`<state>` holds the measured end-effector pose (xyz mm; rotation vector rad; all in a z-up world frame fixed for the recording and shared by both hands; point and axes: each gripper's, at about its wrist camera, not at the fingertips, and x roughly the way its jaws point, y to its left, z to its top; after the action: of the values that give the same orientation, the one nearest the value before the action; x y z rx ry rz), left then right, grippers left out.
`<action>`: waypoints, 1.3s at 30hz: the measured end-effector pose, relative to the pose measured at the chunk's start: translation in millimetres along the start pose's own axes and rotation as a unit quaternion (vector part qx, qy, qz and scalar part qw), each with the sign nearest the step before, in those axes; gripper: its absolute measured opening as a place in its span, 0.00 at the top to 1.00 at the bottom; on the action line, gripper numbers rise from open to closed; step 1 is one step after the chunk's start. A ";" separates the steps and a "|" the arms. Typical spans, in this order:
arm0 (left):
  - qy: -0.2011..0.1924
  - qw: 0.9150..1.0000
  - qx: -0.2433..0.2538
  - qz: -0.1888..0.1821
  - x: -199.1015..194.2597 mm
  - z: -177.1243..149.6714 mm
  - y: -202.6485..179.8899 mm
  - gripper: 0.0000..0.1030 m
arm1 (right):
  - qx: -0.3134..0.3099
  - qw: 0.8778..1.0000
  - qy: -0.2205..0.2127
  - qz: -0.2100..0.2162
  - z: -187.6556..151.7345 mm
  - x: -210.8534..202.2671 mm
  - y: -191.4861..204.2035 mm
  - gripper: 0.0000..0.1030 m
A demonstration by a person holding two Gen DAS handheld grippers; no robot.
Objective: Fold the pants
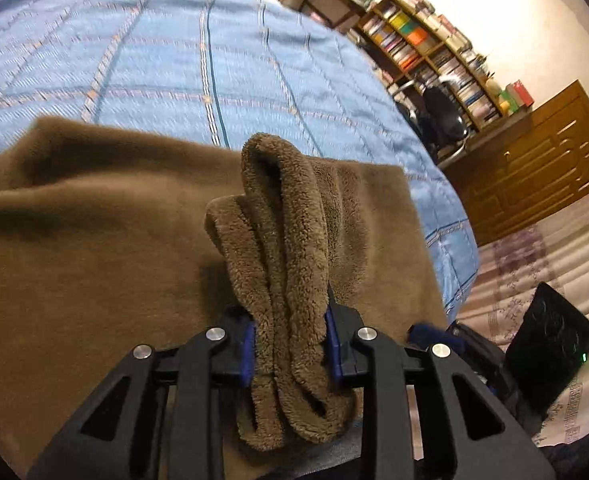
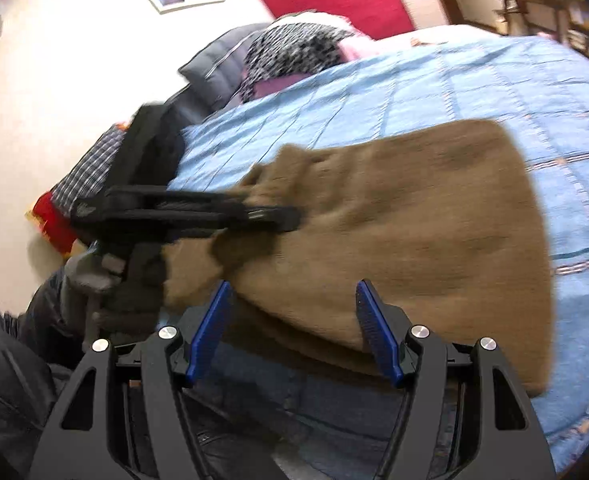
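Left wrist view shows the left hand-held gripper (image 1: 290, 356) clamped on a bunched fold of the brown fleece pants (image 1: 94, 240), the blue pads pressing a thick wad from both sides. The rest of the pants lies spread on the bed's blue checked bedspread (image 1: 174, 48), near its right edge.

From the right wrist view, the right hand-held gripper (image 2: 294, 332) has its jaws wide apart and holds nothing; it hovers at the near edge of the pants (image 2: 414, 232), while the left one (image 2: 270, 214) bites the cloth at the left.

Judging by this, a fold is under way with only one corner held. The risk is a crooked fold: with the right side loose, pulling the left wad across may drag the cloth askew or bunch it. The plush wad could also slip from the pads if pulled hard, and cloth near the edge may slide off the bed.
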<state>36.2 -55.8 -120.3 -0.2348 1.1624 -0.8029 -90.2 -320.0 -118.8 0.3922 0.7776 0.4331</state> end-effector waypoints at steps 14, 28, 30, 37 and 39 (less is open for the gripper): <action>-0.061 0.992 -0.026 0.106 -82.2 -33.2 56.0 0.74 | 0.010 0.997 -0.024 -0.071 20.7 12.0 -0.7 0.36; -0.086 0.986 -0.019 0.143 -59.8 -43.8 72.5 0.57 | 0.002 0.990 0.023 -0.136 11.9 62.5 -13.5 0.36; -0.096 0.984 -0.020 0.149 -63.4 -42.3 72.7 0.45 | 0.006 0.991 0.015 -0.131 15.6 58.6 -9.2 0.36; -0.159 0.972 -0.075 0.157 -116.0 -48.1 92.3 0.31 | -0.034 0.994 -0.003 -0.106 26.9 56.7 27.7 0.36; -0.172 0.966 -0.089 0.169 -132.2 -52.7 97.3 0.31 | -0.052 0.993 0.008 -0.104 26.0 67.4 37.5 0.36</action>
<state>11.1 113.6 -100.0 -0.3014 0.9106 -0.3397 -36.8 -258.7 -122.8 0.2081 0.7994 0.2800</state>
